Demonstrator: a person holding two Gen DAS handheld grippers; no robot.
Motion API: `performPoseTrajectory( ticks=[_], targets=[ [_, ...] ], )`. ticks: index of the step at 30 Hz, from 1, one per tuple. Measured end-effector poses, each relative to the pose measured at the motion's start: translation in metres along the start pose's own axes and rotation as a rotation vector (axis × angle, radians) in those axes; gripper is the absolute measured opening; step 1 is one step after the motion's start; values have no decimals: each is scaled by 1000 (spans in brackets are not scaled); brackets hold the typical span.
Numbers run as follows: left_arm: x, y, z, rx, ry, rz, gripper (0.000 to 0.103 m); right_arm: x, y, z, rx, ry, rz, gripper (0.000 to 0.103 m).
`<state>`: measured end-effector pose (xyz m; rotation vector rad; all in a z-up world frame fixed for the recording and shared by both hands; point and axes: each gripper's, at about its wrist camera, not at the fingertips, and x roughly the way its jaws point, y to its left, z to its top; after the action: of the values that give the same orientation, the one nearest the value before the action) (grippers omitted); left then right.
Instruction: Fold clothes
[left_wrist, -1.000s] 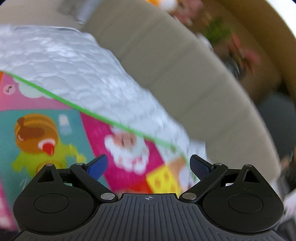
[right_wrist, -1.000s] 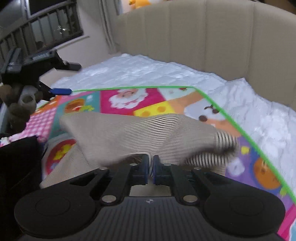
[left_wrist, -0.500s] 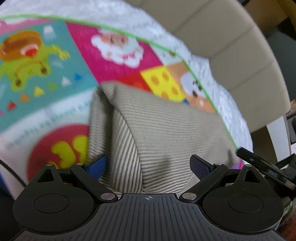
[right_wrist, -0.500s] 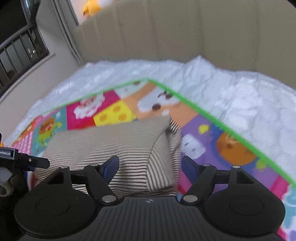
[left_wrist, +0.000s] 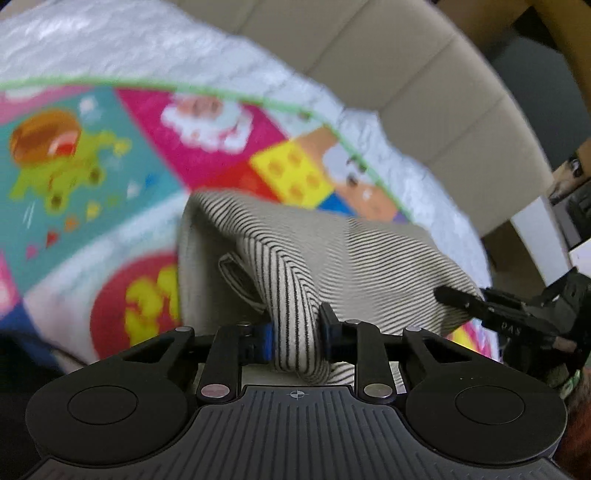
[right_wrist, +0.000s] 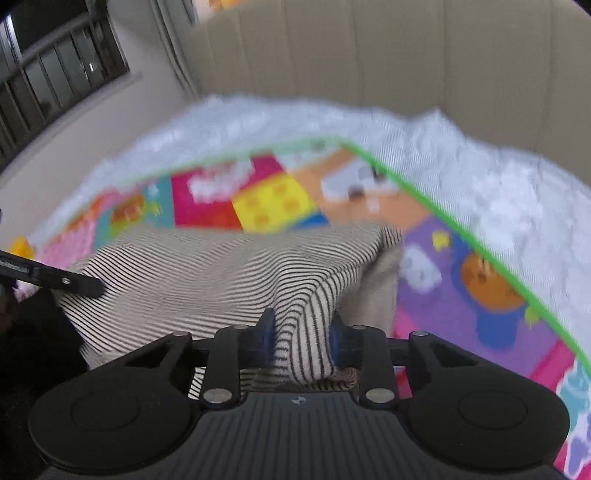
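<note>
A: Start at the left tongs (left_wrist: 295, 334). What are they doing?

B: Their jaws are closing, with a bunched ridge of the striped top (left_wrist: 369, 258) between the blue pads. The cloth already looks pinched there, at the near edge.

A: And the right tongs (right_wrist: 301, 339)?

B: Much the same: jaws closing on a raised fold of the same top (right_wrist: 221, 273), near its right end. In each view the other tool's tip shows at the opposite side of the cloth, so the two grips sit well apart along the near edge.

A: Why two grips spread like that?

B: I'd judge it is to keep the edge taut and level, so the layer can be lifted and laid over in one piece rather than sagging in the middle.

A: Where does the top lie?

B: On a bright patchwork mat (right_wrist: 273, 206) with a green border, spread over a white quilt (right_wrist: 498, 192) on a bed. A beige padded headboard (right_wrist: 369, 59) stands at the far side. The top is already partly doubled over; a plain inner side shows at its left in the left view.

A: Risk?

B: Blur hides how many layers each pinch has caught. Catching only one would likely pull the fold apart.
</note>
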<state>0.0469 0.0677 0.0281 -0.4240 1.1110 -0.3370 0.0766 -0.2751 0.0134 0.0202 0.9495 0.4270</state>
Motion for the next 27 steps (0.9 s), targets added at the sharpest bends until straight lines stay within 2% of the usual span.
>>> performPoseTrajectory(
  ticks=[2,3,5,7,10,12,14,16,18,21,24,26,27],
  targets=[
    [18,5,-12,-18,66,78,30,18,0,-10,-16,55,-56,39],
    [24,6,-15,-26,87,105,37,23,1,-12,-27,59,-79,51],
    [28,6,-20,-38,107,137,42,26,0,-12,-19,50,-104,58],
    [24,2,-18,-39,97,139,62,20,0,-11,-5,21,-122,76],
    [3,-7,-17,-48,55,128,71,12,-5,-16,19,-27,-133,87],
    [-9,-16,-17,-60,29,86,77,11,-13,-18,71,-48,-128,88],
    [-15,-23,-19,-75,31,4,83,10,-22,-19,132,-65,-123,89],
    [-6,-31,-27,-96,103,-119,93,11,-31,-19,187,-74,-120,94],
    [14,-34,-37,-137,190,-200,94,12,-36,-20,222,-77,-118,96],
    [50,-25,-47,-237,256,-194,93,10,-38,-22,245,-92,-124,96],
    [72,-2,-50,-423,242,-195,91,6,-37,-24,246,-123,-121,96],
    [73,8,-48,-500,206,-205,87,3,-36,-25,238,-142,-121,97],
    [71,11,-46,-514,183,-197,76,3,-35,-24,231,-146,-123,97]
  ],
)
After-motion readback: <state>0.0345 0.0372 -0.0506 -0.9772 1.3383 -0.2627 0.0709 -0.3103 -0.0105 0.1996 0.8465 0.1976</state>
